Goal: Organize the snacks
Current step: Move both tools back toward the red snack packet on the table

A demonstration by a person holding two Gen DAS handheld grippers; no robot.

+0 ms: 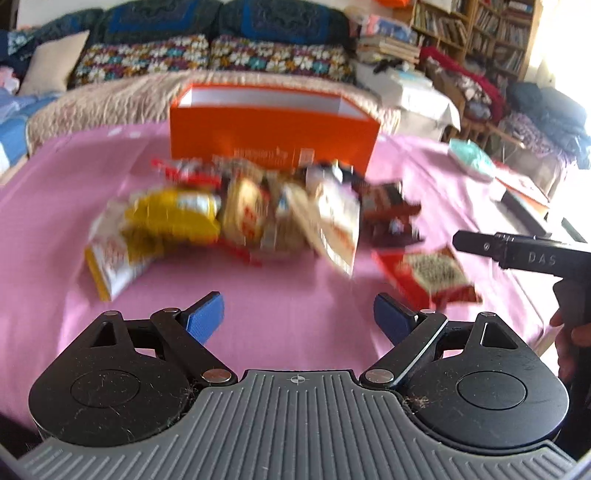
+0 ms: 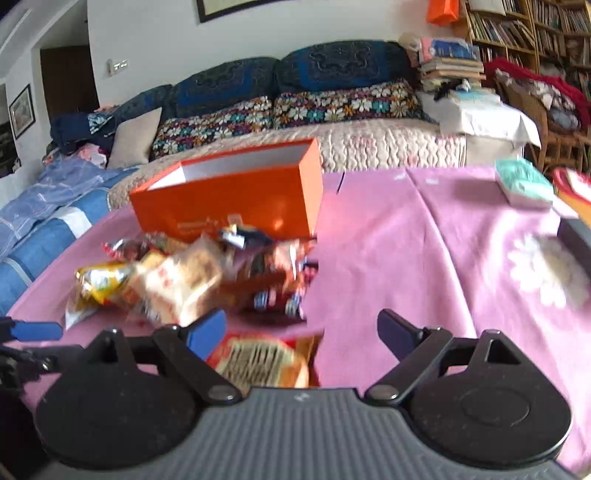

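Observation:
A pile of snack packets (image 1: 251,218) lies on the pink tablecloth (image 1: 288,317) in front of an open orange box (image 1: 273,125). The pile (image 2: 192,280) and the box (image 2: 229,206) also show in the right wrist view. A yellow packet (image 1: 173,214) lies at the pile's left. A red packet (image 1: 428,277) lies apart at the right, and shows just under my right gripper (image 2: 301,338), between its fingers (image 2: 258,360). My left gripper (image 1: 299,317) is open and empty, short of the pile. My right gripper is open; its body shows in the left wrist view (image 1: 524,254).
A sofa with flowered cushions (image 2: 288,110) stands behind the table. A teal packet (image 2: 521,184) and flat objects lie at the table's right edge. Bookshelves (image 2: 524,26) stand at the back right.

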